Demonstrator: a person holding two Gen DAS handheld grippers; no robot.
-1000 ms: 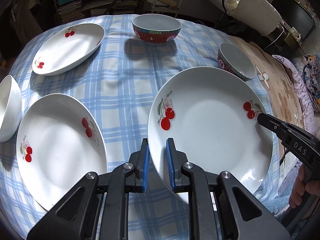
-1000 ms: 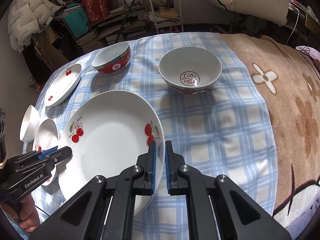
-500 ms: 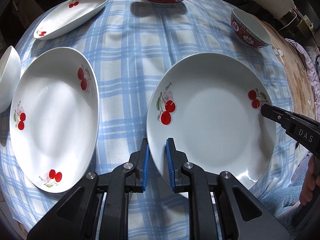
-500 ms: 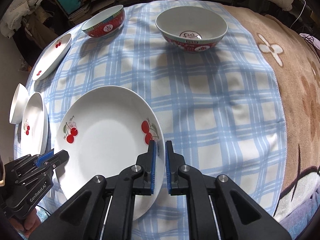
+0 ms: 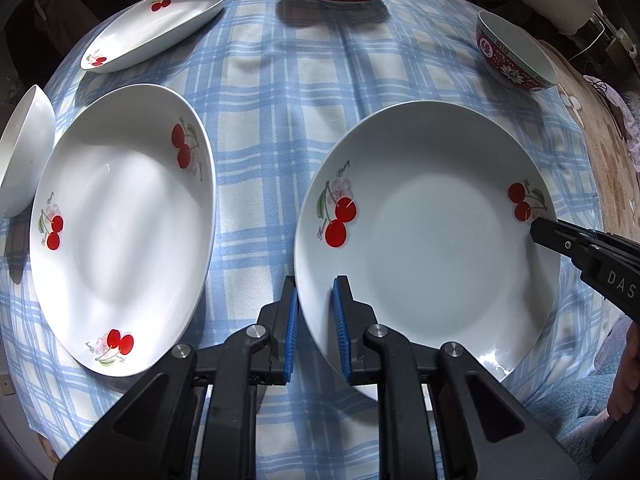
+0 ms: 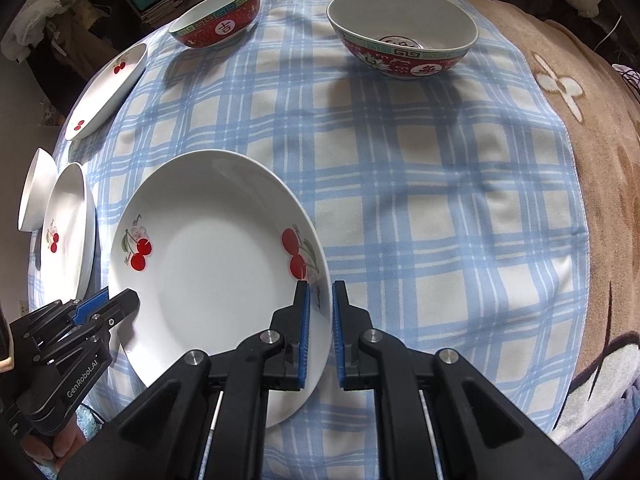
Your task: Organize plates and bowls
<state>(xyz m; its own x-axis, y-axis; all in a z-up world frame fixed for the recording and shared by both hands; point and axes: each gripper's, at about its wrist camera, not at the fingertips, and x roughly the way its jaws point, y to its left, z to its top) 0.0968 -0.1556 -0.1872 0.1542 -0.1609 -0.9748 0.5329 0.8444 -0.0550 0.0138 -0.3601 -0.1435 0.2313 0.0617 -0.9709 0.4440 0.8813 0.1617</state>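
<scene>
Jaws of the left gripper (image 5: 314,320) and right gripper (image 6: 320,328) are clamped on opposite rims of the cherry plate (image 5: 432,240), over the checked cloth (image 5: 260,92) beside a second plate (image 5: 120,220).

A blue-and-cream checked cloth (image 6: 400,200) covers the counter, a brown flowered blanket (image 6: 592,128) beside it. On the cloth rest two cherry plates (image 5: 120,232) (image 5: 160,24) (one far back), a plain white bowl (image 5: 20,160) and two red patterned bowls (image 6: 404,36) (image 6: 218,20)
</scene>
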